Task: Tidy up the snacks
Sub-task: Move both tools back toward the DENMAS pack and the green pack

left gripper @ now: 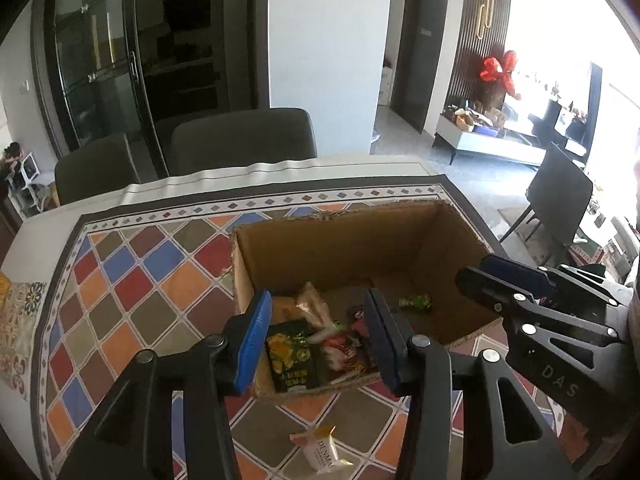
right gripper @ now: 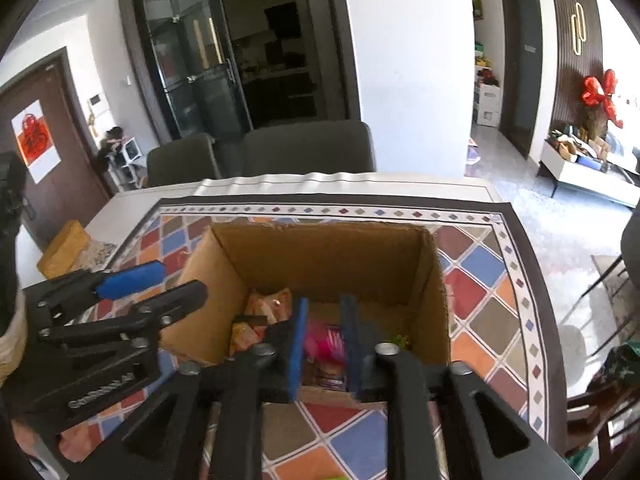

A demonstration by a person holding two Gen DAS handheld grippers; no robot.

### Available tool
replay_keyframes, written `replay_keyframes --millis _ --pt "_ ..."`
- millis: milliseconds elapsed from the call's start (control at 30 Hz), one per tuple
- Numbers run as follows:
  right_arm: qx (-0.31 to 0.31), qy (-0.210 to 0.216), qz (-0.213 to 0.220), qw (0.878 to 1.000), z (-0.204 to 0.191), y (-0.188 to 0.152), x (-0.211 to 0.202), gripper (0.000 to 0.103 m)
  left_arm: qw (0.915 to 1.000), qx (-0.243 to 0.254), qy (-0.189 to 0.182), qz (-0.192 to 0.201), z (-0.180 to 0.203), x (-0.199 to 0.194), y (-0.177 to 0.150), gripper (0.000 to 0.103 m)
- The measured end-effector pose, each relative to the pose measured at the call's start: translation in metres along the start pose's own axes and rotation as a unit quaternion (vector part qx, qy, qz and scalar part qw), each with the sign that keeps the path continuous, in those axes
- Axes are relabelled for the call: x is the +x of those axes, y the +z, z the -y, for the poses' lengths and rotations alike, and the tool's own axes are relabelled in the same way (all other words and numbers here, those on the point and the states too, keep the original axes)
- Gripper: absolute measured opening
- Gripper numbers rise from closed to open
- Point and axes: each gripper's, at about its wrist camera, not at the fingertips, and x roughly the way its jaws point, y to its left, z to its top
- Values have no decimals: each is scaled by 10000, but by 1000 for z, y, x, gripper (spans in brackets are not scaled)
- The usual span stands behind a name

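Observation:
An open cardboard box (left gripper: 352, 216) (right gripper: 320, 228) stands on the tiled tablecloth and holds several snack packets. Among them are a black-and-green packet (left gripper: 292, 356), a red one (left gripper: 344, 352) and a small green sweet (left gripper: 416, 303). My left gripper (left gripper: 318, 340) hovers open over the box's near left corner, its pads touching nothing. My right gripper (right gripper: 325, 346) is open above the box's near edge, with a blurred pink packet (right gripper: 320, 346) showing between its pads, loose. Each gripper also shows in the other's view, the right gripper (left gripper: 474, 270) and the left gripper (right gripper: 182, 278). A white packet (left gripper: 320, 448) lies on the cloth in front of the box.
Two grey chairs (left gripper: 244, 136) (left gripper: 94, 168) stand along the table's far side, and a dark chair (left gripper: 560, 188) stands off to the right. A yellow block (right gripper: 64, 248) lies at the table's left end. The table's right edge (right gripper: 532, 264) drops to the floor.

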Motion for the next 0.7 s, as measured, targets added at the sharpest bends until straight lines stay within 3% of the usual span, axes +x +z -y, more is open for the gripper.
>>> replay_keyframes --millis 400,700 --pt "74 117 -214 9997 -6 -23 -16 38 9999 -6 147 3 2 -30 -25 48" --pt "143 207 -588 9980 -12 -41 -32 42 9996 45 159 -217 7 -43 -53 53"
